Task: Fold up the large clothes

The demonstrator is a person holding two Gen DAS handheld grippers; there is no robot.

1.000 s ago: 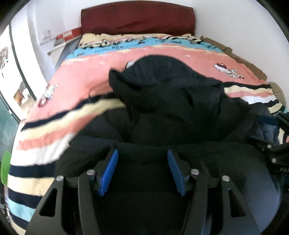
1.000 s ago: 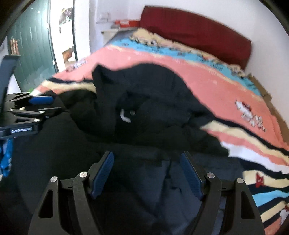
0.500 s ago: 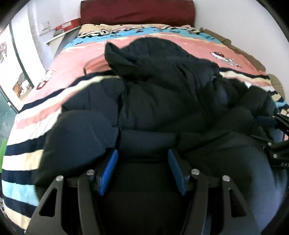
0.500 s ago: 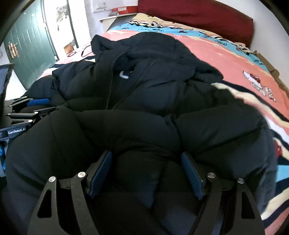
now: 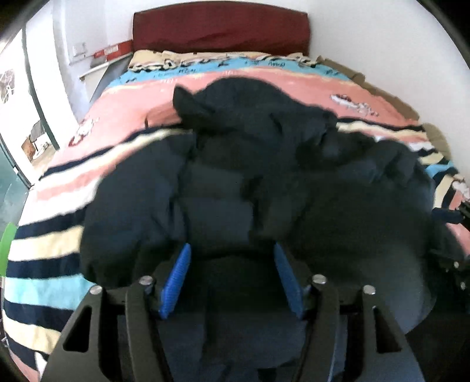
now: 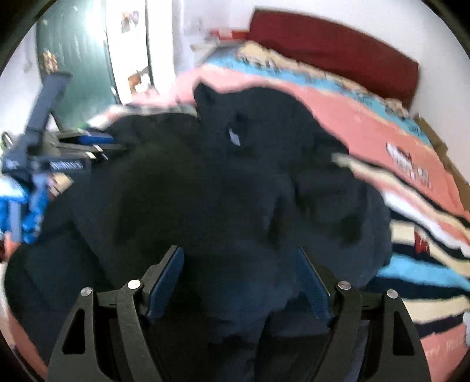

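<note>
left to right across the bed: the left gripper sits low over the near, left part of the black puffer jacket, its blue pads about half apart and opening just now. jacket fabric bulges up between the pads and seems to touch them, but with the jaws parting i judge it is being let go rather than pinched; whether any fold is caught on a pad i cannot tell.

the jacket lies in a heap on the striped bedspread, its long axis running away from both grippers toward the dark red headboard, hood end far, hem end near. it lies straight ahead of and under both sets of jaws.

the right gripper is over the near, right part of the same jacket, pads wide and opening too, with padded cloth lying between them; the picture is blurred and no firm pinch shows. the left gripper appears at the left edge of that view, just beside the jacket's left flank.

both hands are about equally near the hem, one to each side. the coming fold looks to turn on that: each jaw would need a side of the near edge, carried along the long axis toward the hood.
</note>
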